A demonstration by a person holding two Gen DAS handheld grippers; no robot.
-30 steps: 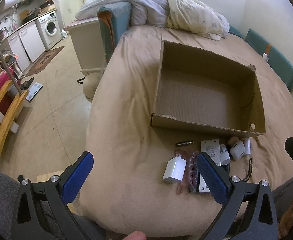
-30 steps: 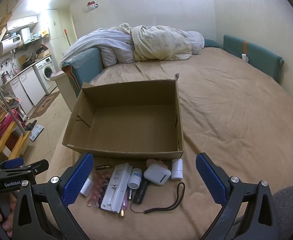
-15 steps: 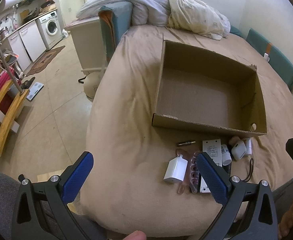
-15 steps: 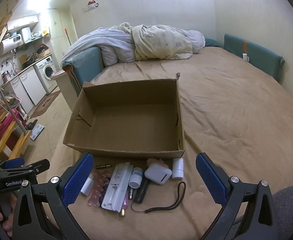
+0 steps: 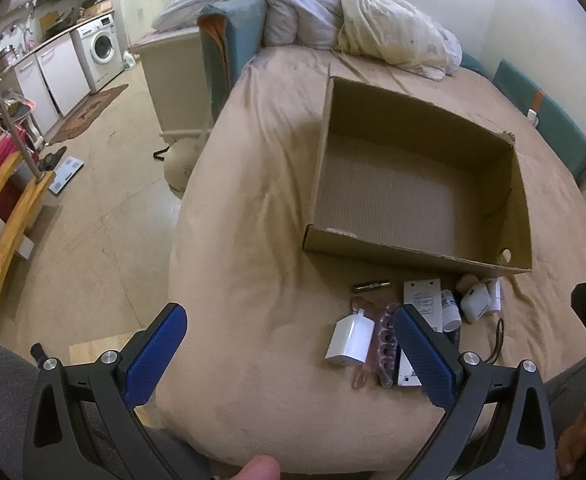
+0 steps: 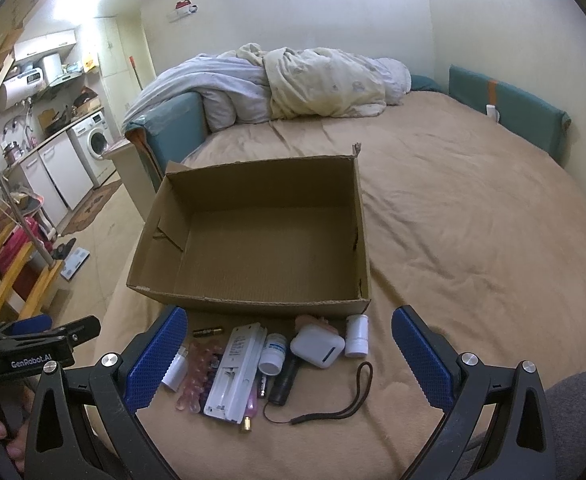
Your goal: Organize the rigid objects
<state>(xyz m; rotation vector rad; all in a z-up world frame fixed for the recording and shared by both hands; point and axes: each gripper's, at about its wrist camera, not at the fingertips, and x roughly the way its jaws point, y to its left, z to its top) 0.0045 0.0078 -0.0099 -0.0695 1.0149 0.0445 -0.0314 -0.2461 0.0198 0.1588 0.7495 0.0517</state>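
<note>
An open, empty cardboard box (image 6: pixel 249 300) sits on the tan bed; it also shows in the left wrist view (image 5: pixel 413 252). Small items lie in a row before it: a battery (image 6: pixel 207 331), a white flat remote-like case (image 6: pixel 235 368), a pill bottle (image 6: pixel 273 354), a white earbud case (image 6: pixel 317 347), a white cylinder (image 6: pixel 357 336), a black flashlight with strap (image 6: pixel 285 382), pink toe separators (image 6: pixel 195 376) and a white charger (image 5: pixel 349 338). My right gripper (image 6: pixel 289 356) is open above the items. My left gripper (image 5: pixel 289 352) is open, left of them.
Rumpled duvets (image 6: pixel 293 84) are piled at the bed's head. The bed edge drops to a tiled floor (image 5: pixel 85 216) on the left, with a white cabinet (image 5: pixel 177 76), wooden stairs (image 5: pixel 1 208) and a washing machine (image 5: pixel 101 46) beyond. Teal cushions (image 6: pixel 505 108) line the right wall.
Both grippers have drifted slightly toward the box and items; the left view has shifted a little. Nothing was grasped or moved.
</note>
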